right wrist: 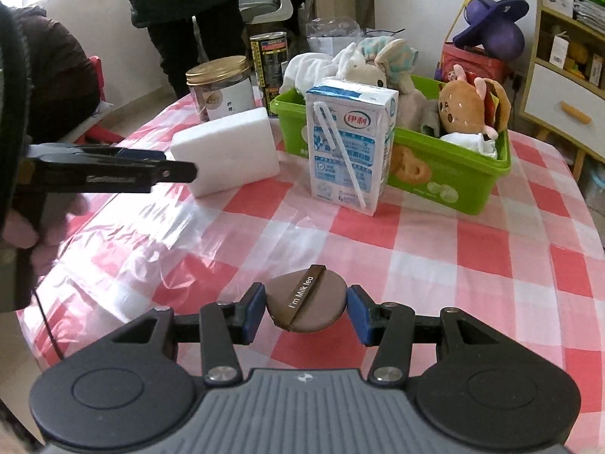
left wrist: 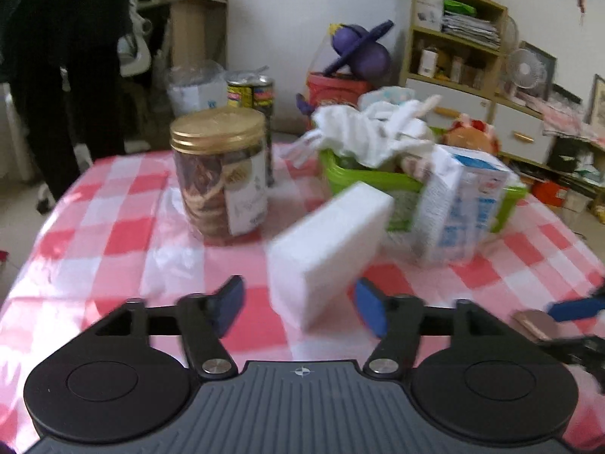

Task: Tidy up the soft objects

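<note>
A white sponge block (left wrist: 329, 249) sits tilted on the checked tablecloth, just ahead of my left gripper (left wrist: 298, 299). That gripper is open, and a gap shows between the left pad and the block. From the right wrist view, the left gripper (right wrist: 181, 164) points at the sponge (right wrist: 227, 151) from the left. My right gripper (right wrist: 306, 308) is shut on a round brown powder puff (right wrist: 306, 302) with a strap, held low over the table. The green basket (right wrist: 453, 174) holds a burger plush (right wrist: 469, 109), a rabbit plush (right wrist: 382, 68) and white cloth (right wrist: 306, 68).
A milk carton (right wrist: 348, 143) stands in front of the basket. A gold-lidded jar (right wrist: 221, 87) and dark cans (right wrist: 268, 60) stand at the back left. A person in black (right wrist: 181, 7) stands beyond the table. Loose clear plastic (right wrist: 151, 234) covers the cloth on the left.
</note>
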The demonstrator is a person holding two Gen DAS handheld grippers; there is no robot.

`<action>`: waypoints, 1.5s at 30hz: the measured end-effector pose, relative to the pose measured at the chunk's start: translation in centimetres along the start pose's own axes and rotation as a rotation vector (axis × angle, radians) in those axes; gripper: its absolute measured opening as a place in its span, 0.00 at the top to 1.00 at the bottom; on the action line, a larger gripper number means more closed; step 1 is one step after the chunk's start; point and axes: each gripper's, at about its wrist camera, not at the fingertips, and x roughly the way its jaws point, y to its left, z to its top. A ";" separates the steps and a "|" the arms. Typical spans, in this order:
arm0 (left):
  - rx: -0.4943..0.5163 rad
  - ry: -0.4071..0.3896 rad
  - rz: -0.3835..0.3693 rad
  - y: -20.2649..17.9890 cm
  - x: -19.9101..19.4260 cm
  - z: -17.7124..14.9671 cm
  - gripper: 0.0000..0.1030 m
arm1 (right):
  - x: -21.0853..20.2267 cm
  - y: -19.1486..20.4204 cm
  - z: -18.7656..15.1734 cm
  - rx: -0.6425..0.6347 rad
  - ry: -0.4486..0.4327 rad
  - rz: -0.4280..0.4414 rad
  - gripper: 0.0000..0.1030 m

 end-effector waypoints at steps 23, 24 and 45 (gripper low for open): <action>-0.214 -0.030 -0.075 2.1 -2.6 4.7 0.64 | -2.7 -3.8 2.6 0.170 -0.117 -0.025 0.80; -0.221 -0.043 -0.079 1.9 -2.9 5.1 0.64 | -3.1 -4.1 3.0 0.188 -0.136 -0.026 0.80; -0.130 0.052 -0.104 -2.7 6.7 11.4 0.64 | -0.1 -10.8 10.2 0.490 -0.291 -0.017 0.80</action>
